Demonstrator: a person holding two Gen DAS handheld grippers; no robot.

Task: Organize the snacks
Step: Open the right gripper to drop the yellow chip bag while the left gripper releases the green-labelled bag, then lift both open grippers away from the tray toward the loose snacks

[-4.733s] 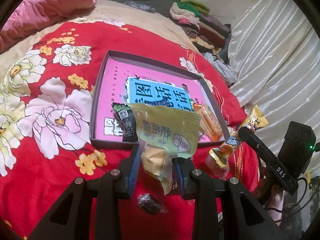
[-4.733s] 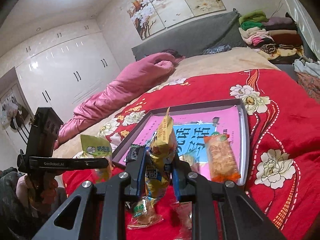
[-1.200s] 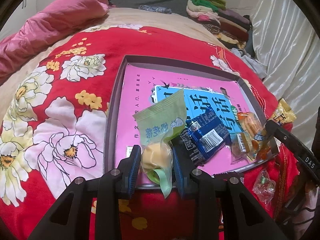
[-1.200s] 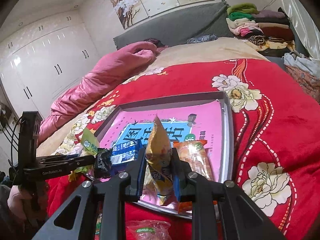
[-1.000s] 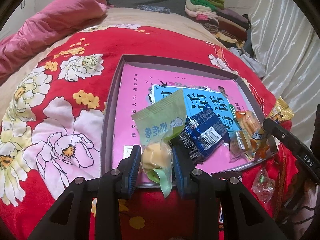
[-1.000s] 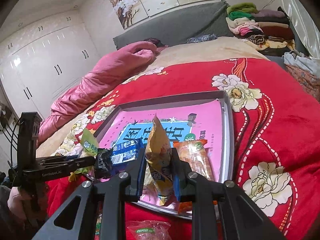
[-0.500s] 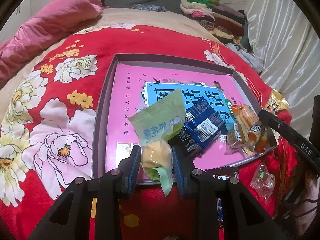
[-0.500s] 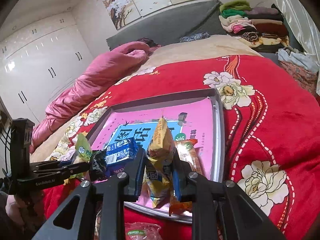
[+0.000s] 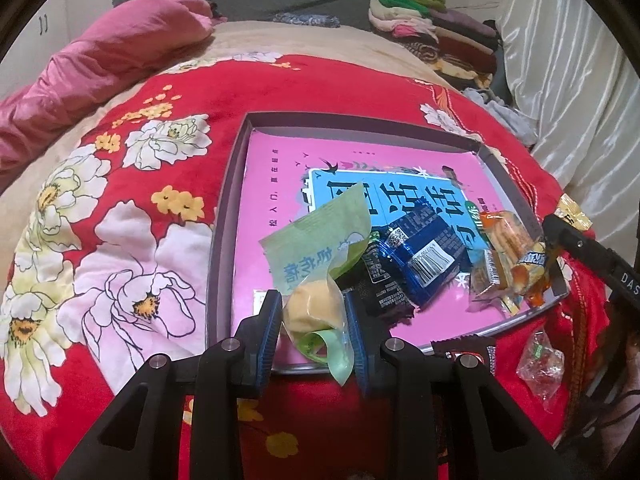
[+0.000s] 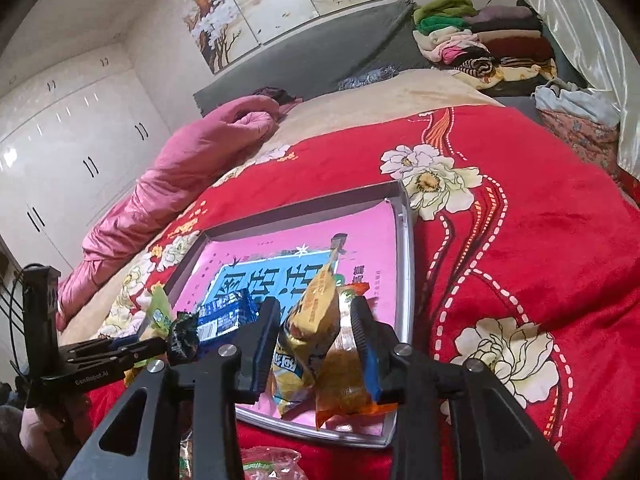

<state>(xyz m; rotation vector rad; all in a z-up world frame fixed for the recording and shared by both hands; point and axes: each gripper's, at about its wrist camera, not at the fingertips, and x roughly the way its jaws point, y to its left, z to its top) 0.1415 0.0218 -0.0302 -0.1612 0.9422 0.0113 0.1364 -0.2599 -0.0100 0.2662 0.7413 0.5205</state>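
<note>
**Left wrist view: both packets over the tray's near edge, release not yet clean**

Left wrist view: left gripper (image 9: pixel 313 322), jaws pinching the green packet (image 9: pixel 320 240) around its yellow lump; the flat printed top stands free above. The packet hangs over the near rim of the tray (image 9: pixel 224 216), which lies on the red flowered blanket (image 9: pixel 120 200) on the bed.

Right wrist view: right gripper (image 10: pixel 316 338), jaws spread, with the yellow packet (image 10: pixel 314 320) standing upright between them. It seems to lean on the left pad; no contact visible on the right side. It sits just inside the near rim, beside the orange packet (image 10: pixel 344 392).

Risks, as judged:
- The green packet's pinch sits right at the rim. Opened here, the lump could land on the edge and roll out onto the blanket.
- Its loose tail (image 9: pixel 332 354) dangles outside the tray and may catch the rim.
- The yellow packet stands on end, so it will likely topple, possibly onto the orange packet or outward over the rim.
- The blue packet (image 9: pixel 430 258) and black packet (image 9: pixel 374 280) crowd the near corner; little flat room for a drop.

Hard to make out:
- Whether the yellow packet's base rests on the tray floor: hidden by the jaws.
- Loose wrapped sweets (image 9: pixel 540 358) lie outside the tray; the count is unclear and the view cuts them off.
</note>
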